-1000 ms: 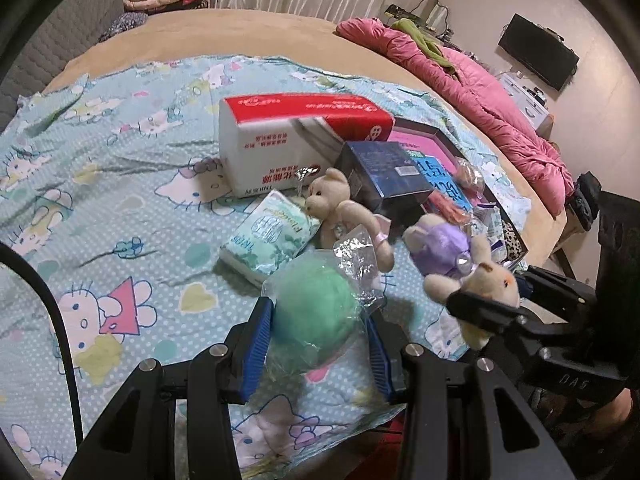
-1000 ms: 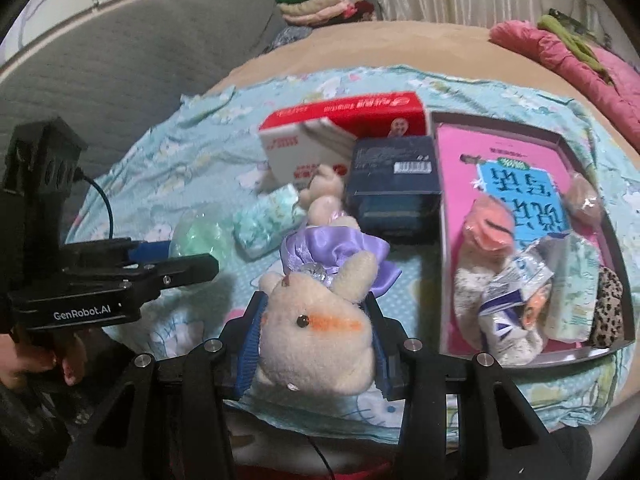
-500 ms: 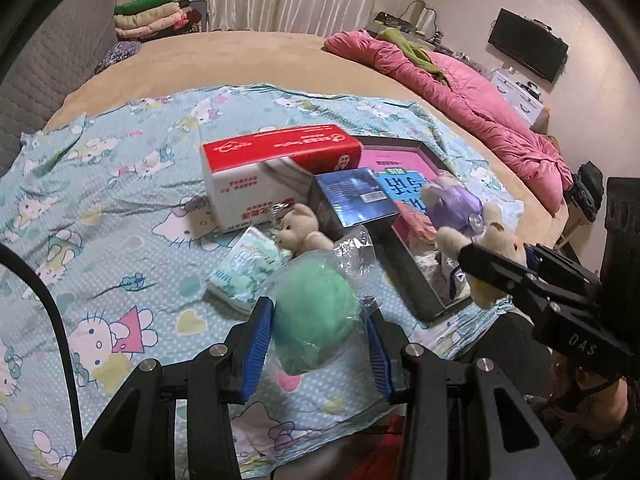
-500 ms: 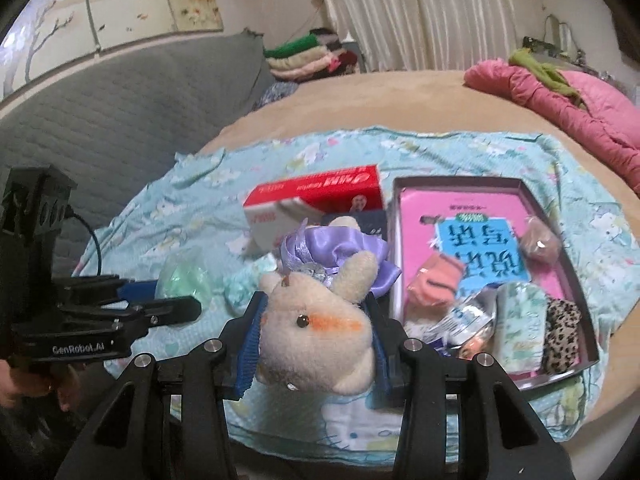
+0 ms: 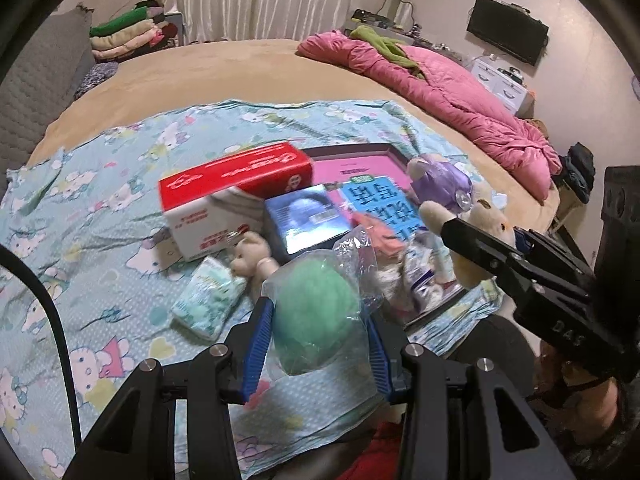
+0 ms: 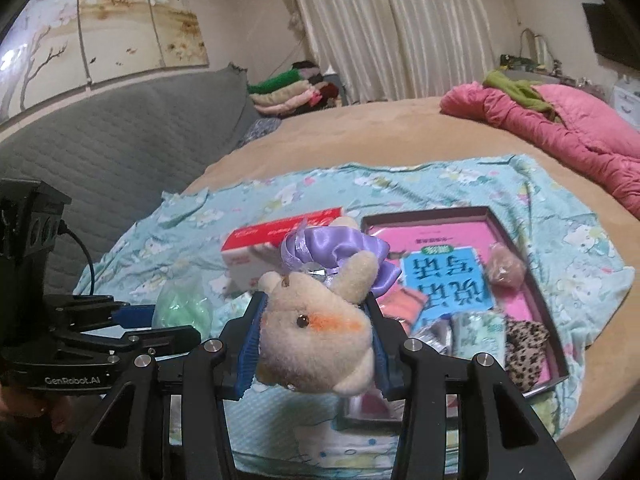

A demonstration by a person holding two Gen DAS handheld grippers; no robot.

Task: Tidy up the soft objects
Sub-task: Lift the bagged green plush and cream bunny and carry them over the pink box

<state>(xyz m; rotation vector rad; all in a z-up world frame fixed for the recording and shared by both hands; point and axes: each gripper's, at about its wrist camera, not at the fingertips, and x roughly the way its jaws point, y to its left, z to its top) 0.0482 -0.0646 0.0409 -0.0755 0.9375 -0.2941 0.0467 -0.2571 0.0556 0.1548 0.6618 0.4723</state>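
Observation:
My left gripper is shut on a green soft ball in clear plastic wrap, held above the patterned cloth. My right gripper is shut on a cream plush bunny with a purple bow, held up near the front edge of the bed; the bunny also shows in the left wrist view. A pink-lined tray holds several soft items. A small beige teddy and a tissue pack lie on the cloth.
A red and white tissue box and a dark blue box stand left of the tray. The light blue cartoon cloth covers the tan bed. A pink quilt lies at the far right. Folded clothes are stacked at the back.
Both grippers have lifted up and drawn back from the cloth, each still holding its item. The objects on the bed have stayed in place.

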